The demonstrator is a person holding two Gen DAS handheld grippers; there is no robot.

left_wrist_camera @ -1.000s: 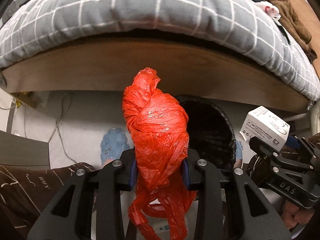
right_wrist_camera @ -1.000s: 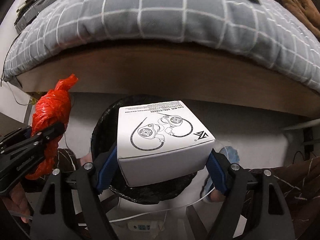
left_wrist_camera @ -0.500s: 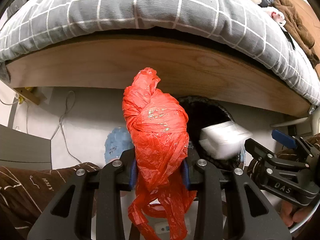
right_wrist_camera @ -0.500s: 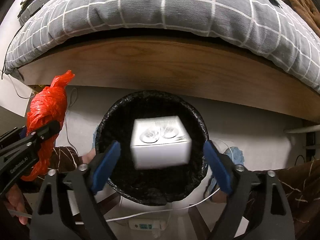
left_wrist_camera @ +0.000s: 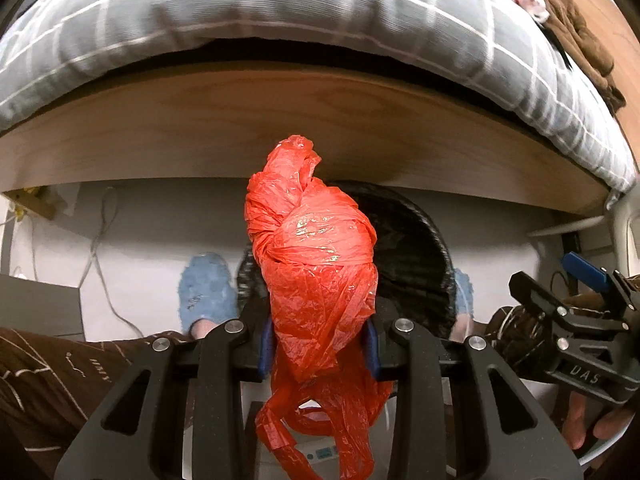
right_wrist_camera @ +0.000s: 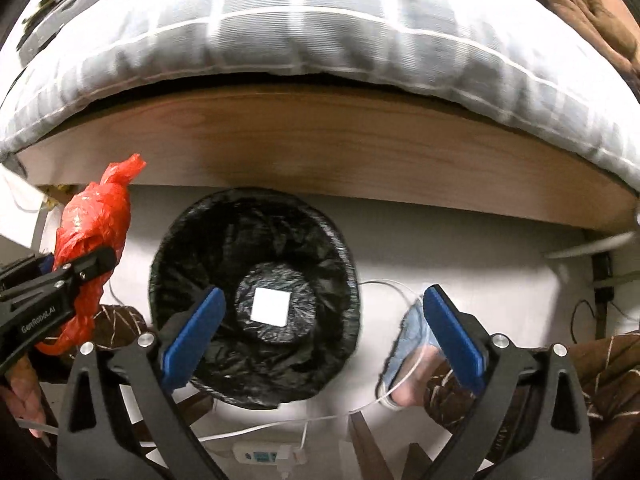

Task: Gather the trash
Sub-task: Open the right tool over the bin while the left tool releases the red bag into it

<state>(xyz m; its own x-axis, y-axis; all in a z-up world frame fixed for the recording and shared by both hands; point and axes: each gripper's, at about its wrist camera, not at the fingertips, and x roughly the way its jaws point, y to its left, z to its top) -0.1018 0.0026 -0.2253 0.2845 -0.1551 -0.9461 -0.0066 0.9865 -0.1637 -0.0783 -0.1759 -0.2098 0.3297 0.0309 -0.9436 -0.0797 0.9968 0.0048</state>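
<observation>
My left gripper (left_wrist_camera: 318, 342) is shut on a crumpled red plastic bag (left_wrist_camera: 316, 272), held above the floor just left of a round bin with a black liner (left_wrist_camera: 416, 256). In the right wrist view the bin (right_wrist_camera: 188, 220) lies below my right gripper (right_wrist_camera: 324, 326), which is open and empty with its blue pads (right_wrist_camera: 192, 332) wide apart. A white box (right_wrist_camera: 271, 306) lies at the bottom of the bin. The red bag (right_wrist_camera: 94, 224) and the left gripper show at the left of that view.
A bed with a grey checked quilt (left_wrist_camera: 280, 12) and a wooden side board (left_wrist_camera: 280, 128) stands right behind the bin. White cables (right_wrist_camera: 280, 424) and a power strip (right_wrist_camera: 268, 456) lie on the floor. The person's feet in blue slippers (left_wrist_camera: 206, 292) flank the bin.
My right gripper opened and the white box fell from it into the bin. My left gripper kept its hold on the red bag and shifted slightly toward the bin.
</observation>
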